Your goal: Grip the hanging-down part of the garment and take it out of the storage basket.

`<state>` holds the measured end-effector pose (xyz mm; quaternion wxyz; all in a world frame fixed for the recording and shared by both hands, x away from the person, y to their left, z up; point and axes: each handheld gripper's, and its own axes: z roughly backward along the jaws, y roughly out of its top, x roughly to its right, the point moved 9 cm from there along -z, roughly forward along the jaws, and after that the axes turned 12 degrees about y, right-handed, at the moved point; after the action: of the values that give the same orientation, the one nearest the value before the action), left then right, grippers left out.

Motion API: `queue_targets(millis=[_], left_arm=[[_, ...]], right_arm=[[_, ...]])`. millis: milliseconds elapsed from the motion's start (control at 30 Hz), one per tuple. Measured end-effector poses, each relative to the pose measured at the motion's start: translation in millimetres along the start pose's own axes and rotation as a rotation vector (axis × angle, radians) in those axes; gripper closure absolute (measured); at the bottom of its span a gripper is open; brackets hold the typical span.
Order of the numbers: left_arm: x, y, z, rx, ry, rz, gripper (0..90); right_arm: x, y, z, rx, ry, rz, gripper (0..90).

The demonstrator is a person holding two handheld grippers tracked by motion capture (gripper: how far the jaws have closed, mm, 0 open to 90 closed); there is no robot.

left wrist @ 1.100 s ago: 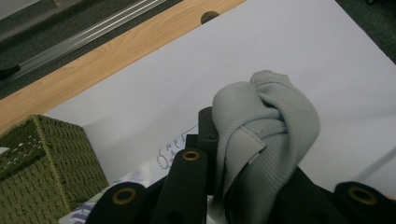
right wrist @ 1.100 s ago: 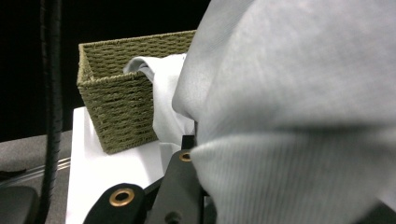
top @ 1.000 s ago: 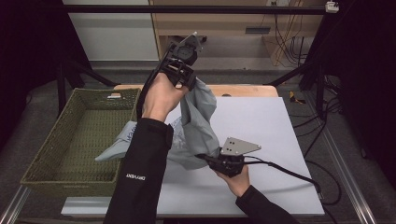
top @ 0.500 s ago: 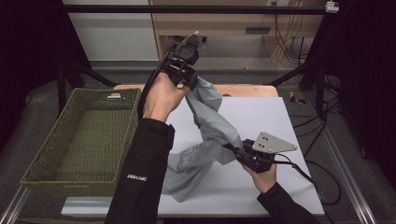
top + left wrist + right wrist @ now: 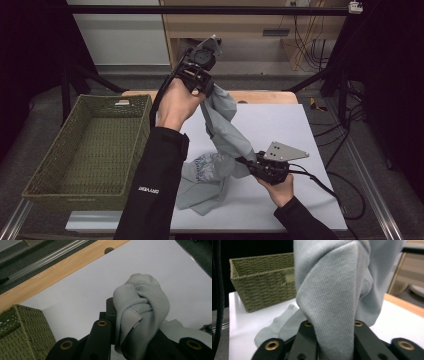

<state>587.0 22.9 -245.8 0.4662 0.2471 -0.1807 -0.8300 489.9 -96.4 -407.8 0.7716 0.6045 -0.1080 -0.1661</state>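
Note:
A pale grey garment (image 5: 226, 131) with a printed patch hangs from my left gripper (image 5: 206, 91), which is raised high over the table's back edge and shut on a bunched corner of the cloth (image 5: 140, 307). The lower folds trail onto the white table (image 5: 280, 120). My right gripper (image 5: 246, 163) is low at the table's front right, shut on a fold of the same garment (image 5: 332, 315). The cloth stretches between the two grippers.
A green woven basket (image 5: 45, 165) stands at the table's left, also seen as the basket (image 5: 262, 280) behind the cloth and the basket (image 5: 20, 335) below the left gripper. A wooden strip (image 5: 265, 96) runs along the table's back. Cables (image 5: 330, 185) trail at right.
The right gripper moved right with its fold of cloth, then drew slightly back left. The garment has been pulled out from a heap into a long hanging drape. The left gripper stayed high.

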Motion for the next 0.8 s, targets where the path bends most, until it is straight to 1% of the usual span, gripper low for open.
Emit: queue_targets(millis=[33,67,100,133,167,200,233,267,300,333,367,400,433,467,500,533,567,600,633,667,700,767,800], left_arm=[[0.5,0.2,-0.1,-0.001,0.0,-0.001,85.0],[0.5,0.2,-0.1,-0.001,0.0,-0.001,85.0],[1.8,0.6,-0.8,0.0,0.001,-0.002,84.9],[3.5,1.1,-1.4,0.003,-0.007,0.003,84.9],[3.9,1.1,-1.8,0.003,-0.008,0.003,84.9],[2.6,0.4,-2.5,-0.002,-0.001,-0.004,84.9],[3.6,0.2,-3.2,-0.003,-0.01,-0.001,85.0],[2.6,-0.3,-4.2,-0.005,-0.003,-0.002,85.0],[1.6,-0.1,-5.3,0.0,0.0,-0.009,85.0],[2.2,-1.2,-5.9,-0.009,-0.007,-0.002,85.0],[1.6,-1.6,-6.7,-0.01,-0.003,-0.003,85.0],[1.4,-2.1,-7.4,-0.013,-0.005,-0.005,85.0],[1.7,-2.5,-8.1,-0.014,-0.007,-0.003,84.9],[1.5,-2.7,-8.6,-0.015,-0.007,-0.004,84.9],[1.3,-2.8,-9.1,-0.016,-0.007,-0.005,85.0],[1.3,-2.8,-9.1,-0.016,-0.007,-0.005,85.0],[1.2,-2.9,-9.3,-0.018,-0.007,-0.006,85.0],[1.5,-2.7,-9.4,-0.017,-0.007,-0.006,85.0],[1.7,-2.6,-9.4,-0.016,-0.009,-0.005,85.0],[1.7,-2.6,-9.4,-0.016,-0.009,-0.005,85.0],[1.6,-2.7,-9.3,-0.017,-0.008,-0.005,85.0],[1.0,-3.0,-9.5,-0.016,-0.008,-0.004,85.0],[0.9,-3.2,-9.8,-0.015,-0.008,-0.002,84.9]], right_arm=[[-1.2,-2.5,-2.7,-0.004,0.005,-0.02,77.6],[-1.2,-2.5,-2.7,-0.004,0.005,-0.02,77.6],[-0.3,-6.9,-8.8,0.006,0.007,-0.017,63.8],[-0.6,-9.5,-9.5,-0.013,0.008,-0.03,58.9],[-0.9,-11.0,-12.5,-0.01,0.015,-0.043,49.6],[-0.5,-12.1,-14.4,-0.007,0.01,-0.051,39.0],[-1.0,-14.0,-17.6,-0.009,0.012,-0.065,31.3],[-0.5,-15.4,-19.4,-0.011,0.012,-0.056,21.7],[0.3,-16.1,-20.6,-0.009,0.003,-0.058,11.9],[0.7,-15.6,-22.2,0.007,0.001,-0.067,6.8],[1.9,-16.3,-20.1,-0.005,-0.015,-0.063,4.1],[1.0,-14.8,-19.8,0.012,-0.025,-0.082,2.6],[0.6,-12.3,-17.3,0.034,-0.029,-0.073,1.9],[0.9,-10.6,-13.9,0.042,-0.037,-0.063,1.8],[0.4,-7.5,-11.8,0.068,-0.024,-0.041,0.4],[0.4,-7.5,-11.8,0.068,-0.024,-0.041,0.4],[-1.4,-4.4,-9.7,0.089,-0.02,-0.044,0.5],[-4.9,0.4,-5.1,0.11,-0.004,-0.045,0.4],[-4.7,2.1,-1.7,0.117,-0.015,-0.04,0.4],[-4.7,2.1,-1.7,0.117,-0.015,-0.04,0.4],[-7.4,5.4,2.3,0.134,-0.001,-0.043,0.4],[-9.2,8.4,6.1,0.152,-0.001,-0.035,0.4],[-8.7,8.7,8.3,0.148,-0.01,-0.029,0.4]])
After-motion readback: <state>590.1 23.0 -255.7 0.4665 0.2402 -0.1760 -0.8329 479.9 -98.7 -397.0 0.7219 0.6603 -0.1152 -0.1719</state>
